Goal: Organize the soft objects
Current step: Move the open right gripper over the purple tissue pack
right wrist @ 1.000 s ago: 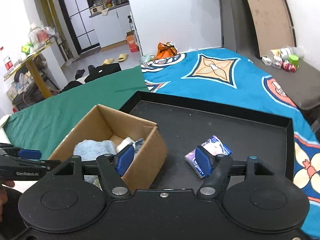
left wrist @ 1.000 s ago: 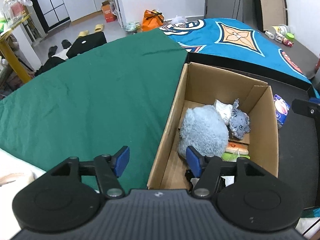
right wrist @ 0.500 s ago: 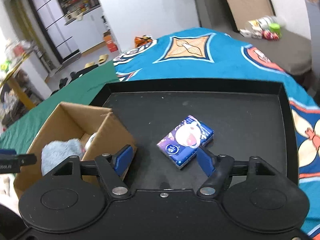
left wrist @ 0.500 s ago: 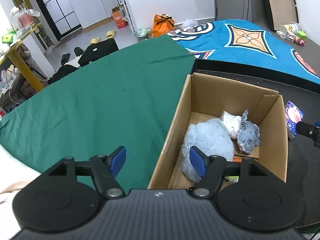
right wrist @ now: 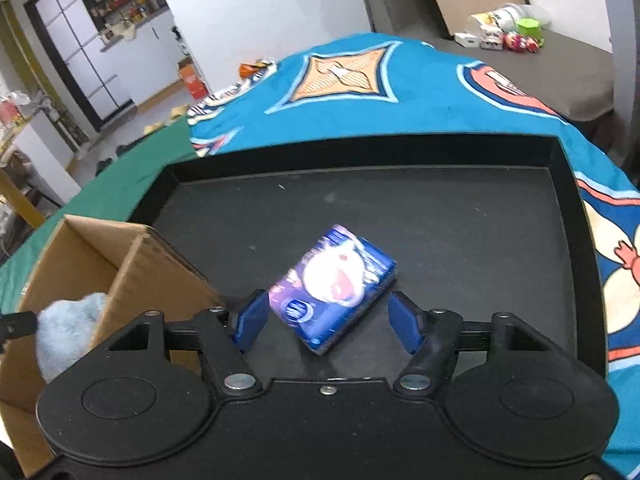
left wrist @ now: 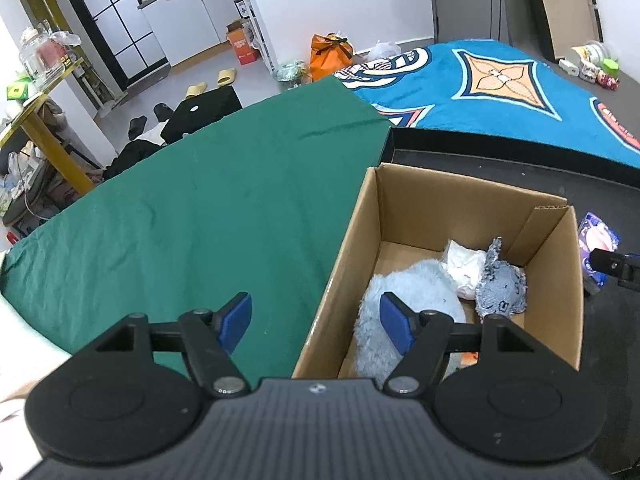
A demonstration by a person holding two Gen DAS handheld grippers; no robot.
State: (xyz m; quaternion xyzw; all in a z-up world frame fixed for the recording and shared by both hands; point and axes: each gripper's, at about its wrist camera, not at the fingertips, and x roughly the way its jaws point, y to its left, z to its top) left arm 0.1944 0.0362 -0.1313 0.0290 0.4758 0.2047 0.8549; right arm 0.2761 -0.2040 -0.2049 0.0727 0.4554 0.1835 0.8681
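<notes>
I'm working in a lived-in home: a bed under a blue patterned blanket (left wrist: 500, 80), yellow slippers (left wrist: 226, 77) on the grey floor, white kitchen cabinets (left wrist: 188, 20) behind a black-framed glass door (left wrist: 108, 32), and a cluttered yellow-legged table (left wrist: 48, 120).

Left tongs (left wrist: 316, 322) angled down, jaws apart, right tongs (right wrist: 326, 322) angled down, jaws closing
</notes>
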